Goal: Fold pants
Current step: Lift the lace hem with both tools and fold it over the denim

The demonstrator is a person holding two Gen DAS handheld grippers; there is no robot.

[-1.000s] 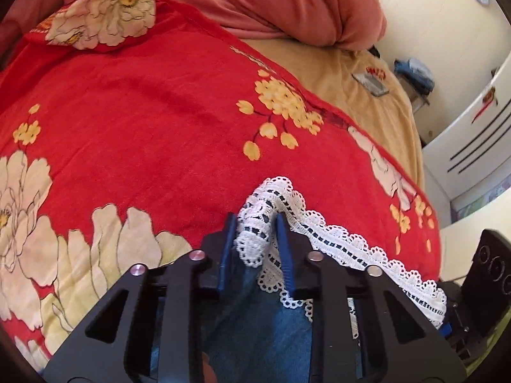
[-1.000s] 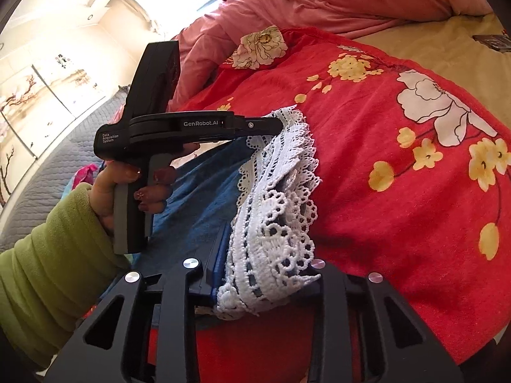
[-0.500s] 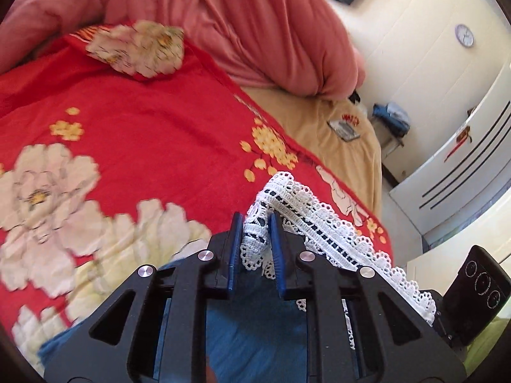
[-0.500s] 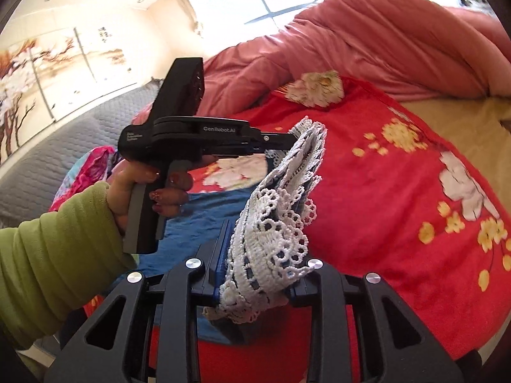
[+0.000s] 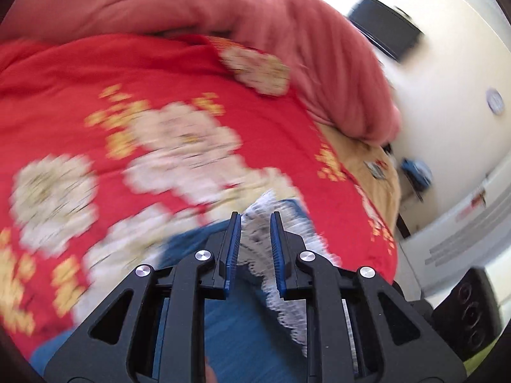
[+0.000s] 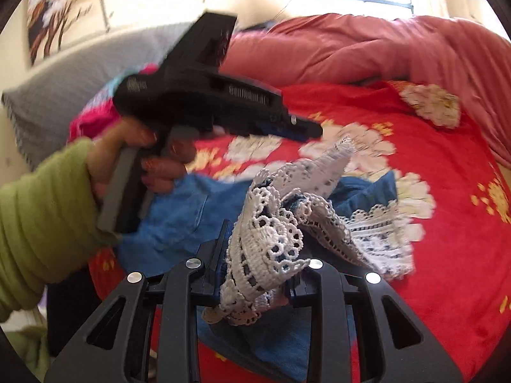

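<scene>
The blue denim pants (image 6: pixel 179 214) with a white lace hem (image 6: pixel 271 242) lie on a red flowered blanket (image 6: pixel 447 239). My right gripper (image 6: pixel 258 255) is shut on the bunched lace hem and holds it above the bed. My left gripper (image 5: pixel 255 236) has its jaws slightly apart, with lace hem (image 5: pixel 255 239) lying between them; the view is blurred. In the right wrist view the left gripper (image 6: pixel 303 129) is above the lace, and the lace hangs below its tip without touching.
A pink duvet (image 5: pixel 255 22) is heaped at the far side of the bed. A grey pillow (image 6: pixel 64 89) and bright clothes (image 6: pixel 92 121) lie at the left. A tan sheet (image 5: pixel 367 159), white cupboards (image 5: pixel 463 223) and a wall clock (image 5: pixel 495 102) are at the right.
Both grippers have swung across the bed, carrying the lace hem over the denim. The left jaws have widened and the lace has slipped from their tip. The right grip is unchanged.
</scene>
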